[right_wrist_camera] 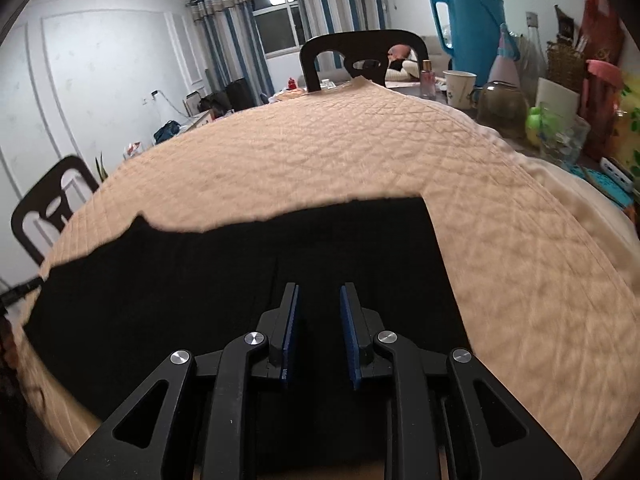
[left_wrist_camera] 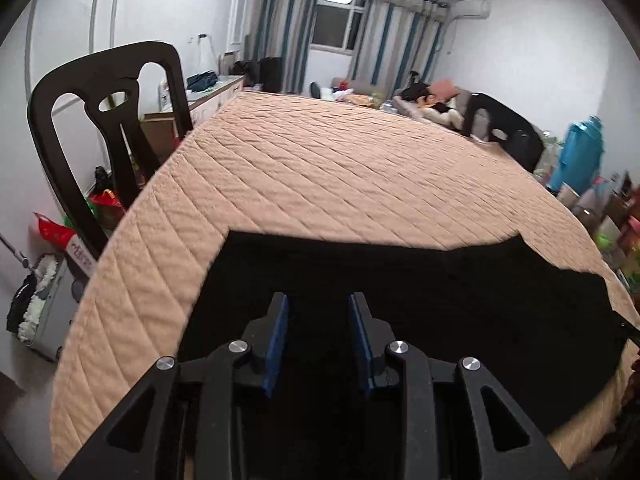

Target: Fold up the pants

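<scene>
Black pants (left_wrist_camera: 400,300) lie flat on the near part of the quilted tan cover (left_wrist_camera: 320,168), w/ both grippers over them. Left gripper (left_wrist_camera: 318,300): fingers apart, holding nothing. Right gripper (right_wrist_camera: 319,290): also released, nothing between pads. Nothing lies on the pants. Left view only: black chair (left_wrist_camera: 112,120) just beside the cover's left edge, red bags (left_wrist_camera: 56,232) below it. Right view only: blue thermos (right_wrist_camera: 468,20), white cup (right_wrist_camera: 460,88) & glass jar (right_wrist_camera: 502,108) past the cover's far right corner.
</scene>
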